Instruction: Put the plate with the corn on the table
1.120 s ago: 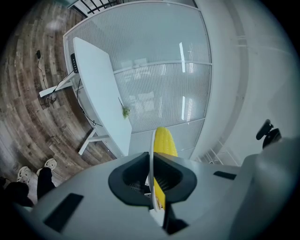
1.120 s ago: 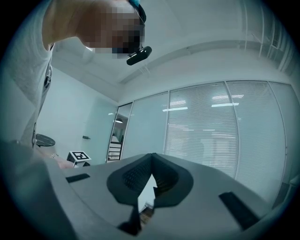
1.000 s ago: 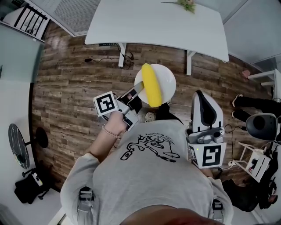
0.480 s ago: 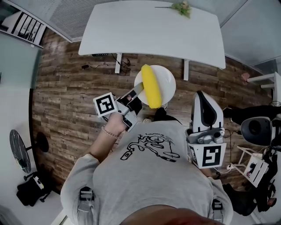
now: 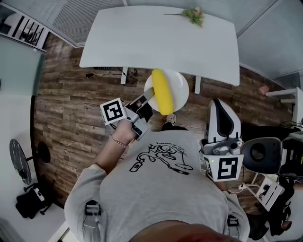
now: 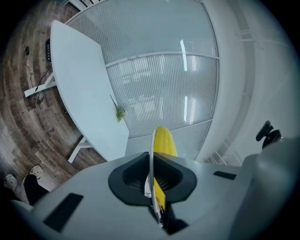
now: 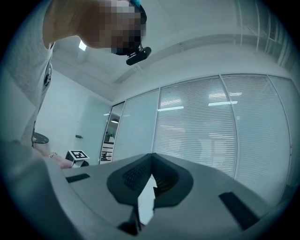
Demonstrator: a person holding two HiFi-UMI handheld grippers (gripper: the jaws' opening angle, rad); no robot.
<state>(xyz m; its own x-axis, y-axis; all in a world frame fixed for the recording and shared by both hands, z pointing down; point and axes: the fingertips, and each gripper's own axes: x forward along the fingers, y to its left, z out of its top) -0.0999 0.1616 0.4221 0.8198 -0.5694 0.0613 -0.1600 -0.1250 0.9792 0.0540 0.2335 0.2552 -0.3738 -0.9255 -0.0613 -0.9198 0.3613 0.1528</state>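
A white plate (image 5: pixel 179 89) carries a yellow corn cob (image 5: pixel 162 92), held level in the air over the wood floor. My left gripper (image 5: pixel 146 100) is shut on the plate's near-left rim. In the left gripper view the plate (image 6: pixel 152 150) shows edge-on between the jaws, with the corn (image 6: pixel 165 140) just right of it. The plate's far rim reaches the near edge of the white table (image 5: pixel 142 38). My right gripper (image 5: pixel 216 102) is held by the person's right side, pointing up. It is shut with nothing in it, and in its own view the right gripper (image 7: pixel 151 165) faces a glass wall and ceiling.
A green sprig (image 5: pixel 194 14) lies at the table's far edge. Cables (image 5: pixel 106 73) run over the floor under the table. A round black chair (image 5: pixel 258 153) stands at the right, and a fan (image 5: pixel 19 158) and a dark bag (image 5: pixel 28 203) at the left.
The person has stepped toward the table: it has come nearer in the head view, and the plate's far rim now meets its near edge. Both grippers keep their states.
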